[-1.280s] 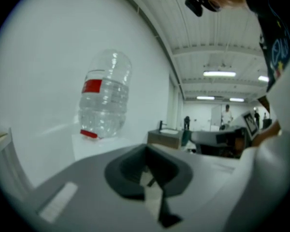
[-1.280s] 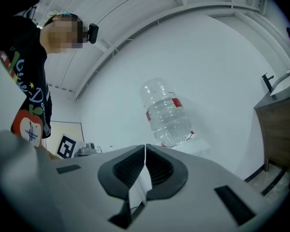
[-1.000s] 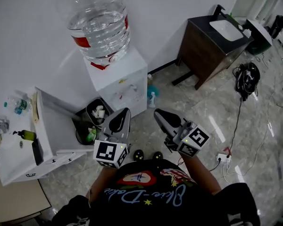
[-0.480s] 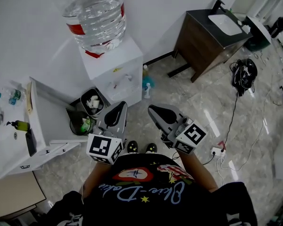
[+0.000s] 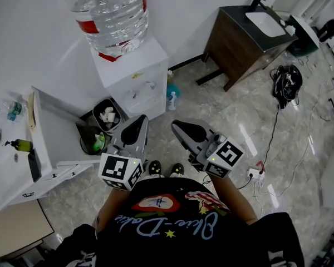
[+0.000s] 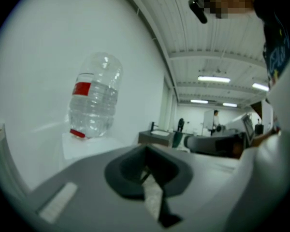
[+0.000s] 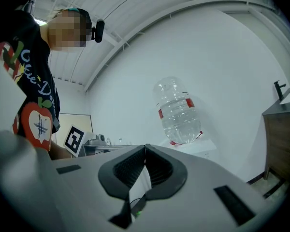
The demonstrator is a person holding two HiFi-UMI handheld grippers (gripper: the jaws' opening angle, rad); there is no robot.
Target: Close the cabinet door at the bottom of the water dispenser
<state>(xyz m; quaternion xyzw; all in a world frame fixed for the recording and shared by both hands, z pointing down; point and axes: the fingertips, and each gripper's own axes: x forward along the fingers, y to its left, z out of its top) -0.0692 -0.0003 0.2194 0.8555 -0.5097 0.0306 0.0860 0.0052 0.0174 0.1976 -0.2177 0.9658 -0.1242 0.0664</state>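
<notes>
The white water dispenser (image 5: 134, 74) stands against the wall, with a large clear bottle (image 5: 108, 13) upside down on top. From above I see only its top and front face. Its bottom cabinet door is not visible, so I cannot tell how it stands. My left gripper (image 5: 137, 128) and right gripper (image 5: 183, 129) hang side by side in front of the dispenser, well short of it. Both are shut and hold nothing. The bottle (image 6: 94, 98) rises beyond the shut left gripper (image 6: 146, 167) in the left gripper view. The right gripper view likewise has the bottle (image 7: 179, 112) above the shut right gripper (image 7: 145, 166).
Two open bins (image 5: 102, 115) sit left of the dispenser beside a white cabinet (image 5: 44, 143) carrying small bottles. Blue and white bottles (image 5: 171, 96) stand on the floor to its right. A dark wood vanity (image 5: 242, 35) is at the back right, with cables (image 5: 286, 79) and a power strip (image 5: 255, 174).
Both grippers stay shut and side by side. The view has drifted, so the dispenser and the grippers sit a little higher and further left in the picture.
</notes>
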